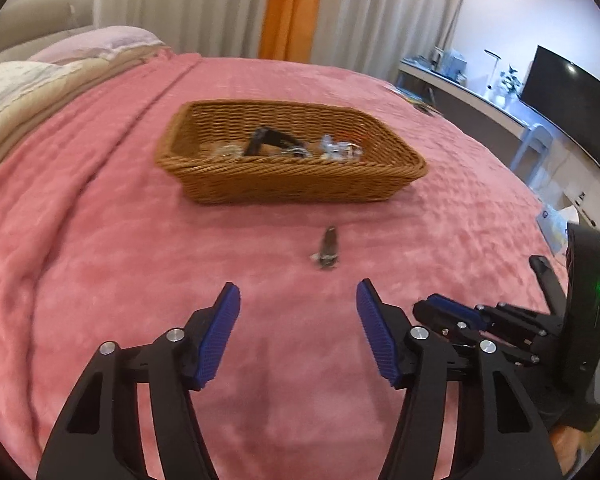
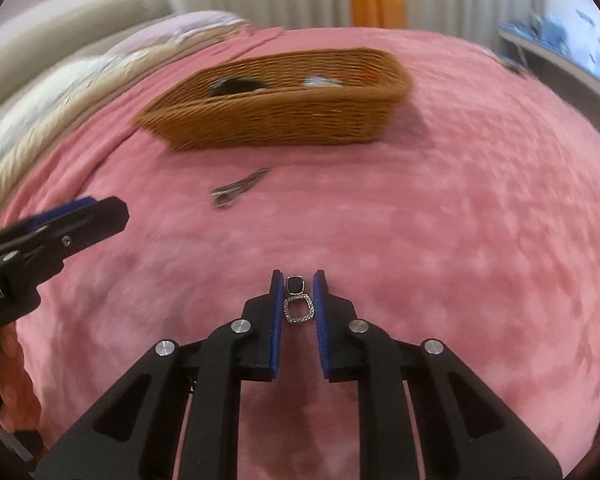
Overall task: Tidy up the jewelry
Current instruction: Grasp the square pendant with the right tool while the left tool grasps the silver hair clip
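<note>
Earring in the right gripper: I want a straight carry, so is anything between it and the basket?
Nothing visible blocks it. The earring faces bare pink blanket up to the wicker basket; the hair clip lies left of that line.

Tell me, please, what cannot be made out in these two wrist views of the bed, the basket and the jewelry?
- Basket contents: dark and shiny pieces, too small in the left wrist view; blurred and half hidden by the near wall in the right wrist view.
- Loose metal piece on the blanket: blurred in both views, type unclear.
- Earring in the right gripper: whether the pads actually pinch it is uncertain.
- Left gripper: open, empty.
</note>
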Demonstrator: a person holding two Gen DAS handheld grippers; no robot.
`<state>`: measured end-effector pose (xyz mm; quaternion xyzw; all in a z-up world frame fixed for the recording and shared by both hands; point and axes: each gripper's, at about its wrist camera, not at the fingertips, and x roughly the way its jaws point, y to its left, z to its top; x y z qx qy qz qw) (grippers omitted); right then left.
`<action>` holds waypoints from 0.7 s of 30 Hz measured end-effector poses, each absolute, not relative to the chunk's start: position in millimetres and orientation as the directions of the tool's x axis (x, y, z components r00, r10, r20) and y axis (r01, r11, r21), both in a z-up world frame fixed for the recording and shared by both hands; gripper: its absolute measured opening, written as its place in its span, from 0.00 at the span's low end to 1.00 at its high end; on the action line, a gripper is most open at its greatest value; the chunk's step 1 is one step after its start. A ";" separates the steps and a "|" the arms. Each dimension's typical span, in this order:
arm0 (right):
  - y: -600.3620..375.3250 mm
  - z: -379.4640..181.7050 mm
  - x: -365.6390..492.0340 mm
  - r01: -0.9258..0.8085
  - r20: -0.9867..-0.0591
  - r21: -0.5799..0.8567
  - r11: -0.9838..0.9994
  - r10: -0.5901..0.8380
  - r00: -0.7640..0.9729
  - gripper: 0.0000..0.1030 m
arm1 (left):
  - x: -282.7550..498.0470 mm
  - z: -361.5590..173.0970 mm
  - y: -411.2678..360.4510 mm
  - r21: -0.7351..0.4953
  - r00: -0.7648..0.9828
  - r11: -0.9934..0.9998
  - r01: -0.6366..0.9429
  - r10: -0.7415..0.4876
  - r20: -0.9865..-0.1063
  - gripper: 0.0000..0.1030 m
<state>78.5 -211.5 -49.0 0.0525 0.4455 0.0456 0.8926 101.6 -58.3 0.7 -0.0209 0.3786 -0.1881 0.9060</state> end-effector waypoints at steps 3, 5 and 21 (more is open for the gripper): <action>-216.7 -49.0 79.6 -0.026 -0.788 0.152 0.988 0.138 0.600 0.12 | 116.0 0.9 -76.7 -0.186 0.621 0.913 0.364 -0.387 -0.681 0.52; -216.6 -48.6 79.4 -0.029 -0.787 0.154 0.988 0.140 0.601 0.12 | 130.5 -5.9 -84.8 -0.221 0.590 0.901 0.373 -0.414 -0.693 0.50; -209.0 -49.8 75.9 -0.053 -0.783 0.145 0.988 0.147 0.604 0.12 | 168.1 -39.8 -130.8 -0.108 0.532 0.905 0.411 -0.335 -0.778 0.17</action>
